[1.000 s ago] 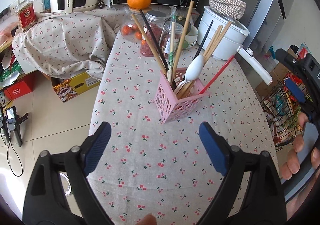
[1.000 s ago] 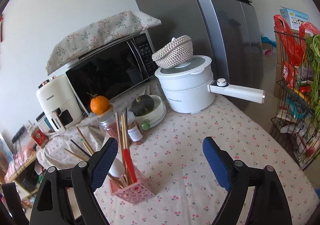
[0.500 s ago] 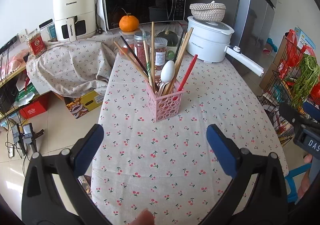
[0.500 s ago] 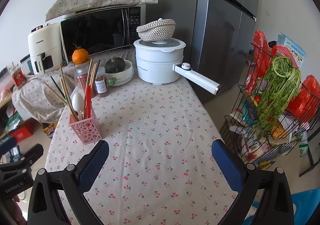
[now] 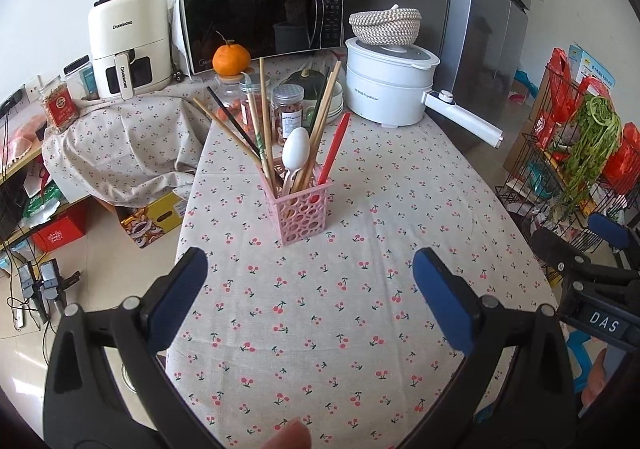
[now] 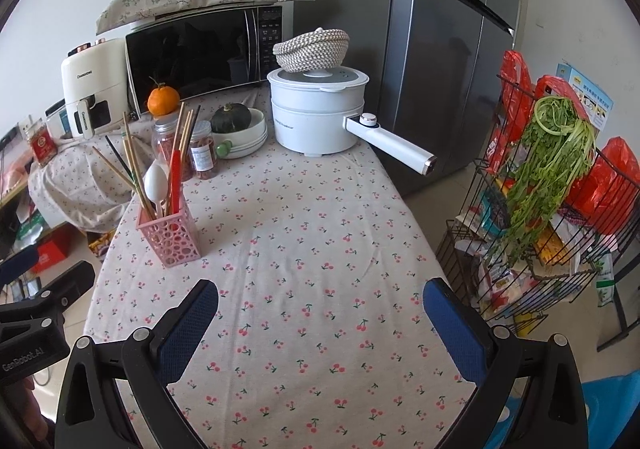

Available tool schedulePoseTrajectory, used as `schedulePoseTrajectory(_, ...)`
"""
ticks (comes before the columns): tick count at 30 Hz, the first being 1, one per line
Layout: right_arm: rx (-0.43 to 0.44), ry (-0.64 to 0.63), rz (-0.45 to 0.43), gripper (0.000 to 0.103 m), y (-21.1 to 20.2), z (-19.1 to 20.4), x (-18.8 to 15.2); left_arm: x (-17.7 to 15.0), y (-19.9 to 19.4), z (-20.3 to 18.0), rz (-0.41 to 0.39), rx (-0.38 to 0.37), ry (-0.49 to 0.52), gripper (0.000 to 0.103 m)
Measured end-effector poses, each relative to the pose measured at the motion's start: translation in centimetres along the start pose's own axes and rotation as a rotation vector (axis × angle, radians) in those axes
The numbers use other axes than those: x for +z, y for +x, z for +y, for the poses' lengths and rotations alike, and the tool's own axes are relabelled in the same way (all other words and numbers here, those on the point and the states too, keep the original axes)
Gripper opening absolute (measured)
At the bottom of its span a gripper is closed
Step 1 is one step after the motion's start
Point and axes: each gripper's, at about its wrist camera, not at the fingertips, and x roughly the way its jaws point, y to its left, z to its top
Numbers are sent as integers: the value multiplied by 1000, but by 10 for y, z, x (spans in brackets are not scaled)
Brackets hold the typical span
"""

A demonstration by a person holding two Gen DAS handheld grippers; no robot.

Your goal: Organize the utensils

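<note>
Left gripper [image 5: 310, 277]: fingers [image 5: 178, 299] spread wide, holding nothing, hovering over the near end of the tabletop [image 5: 360, 309]. Right gripper [image 6: 320, 309]: same, blue-padded fingers [image 6: 452, 333] wide apart, empty, touching nothing. Each gripper shows at the edge of the other's view.

Tabletop has a white cloth with red cherry print. Pink perforated plastic utensil holder [image 5: 302, 207] stands upright toward the left edge, about midway along the length, well apart from both grippers. Inside it: wooden chopsticks [image 5: 264, 117], a black chopstick [image 5: 232, 121], a white plastic spoon [image 5: 295, 149] bowl-up, and a red plastic utensil [image 5: 334, 149], all leaning outward.

Far end of the tabletop: white electric pot with a long handle [image 5: 390, 89] near the right corner, woven rope basket [image 5: 386, 23] upside down on its lid. Two clear jars with red contents [image 5: 286, 109] just behind the holder, an orange tangerine [image 5: 231, 59] on top of another jar, and a dark green squash in stacked white bowls [image 6: 236, 121]. Black microwave [image 5: 260, 21] under a floral cloth, white air fryer [image 5: 130, 43] to its left.

Grey fridge [image 6: 440, 49] past the far right corner. Black wire rack with greens and red bags [image 6: 552, 185] off the right edge, on the tiled floor.
</note>
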Motion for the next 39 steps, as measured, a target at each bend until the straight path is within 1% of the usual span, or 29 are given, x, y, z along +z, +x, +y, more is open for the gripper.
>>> schedulePoseTrajectory(7,8,9,21,103,9,-2,0,-1,3,-1,12,-4,-4,102)
schedulePoseTrajectory(39,2,12,14,103,11,1,0,-2,4,0,25,2,-7,102)
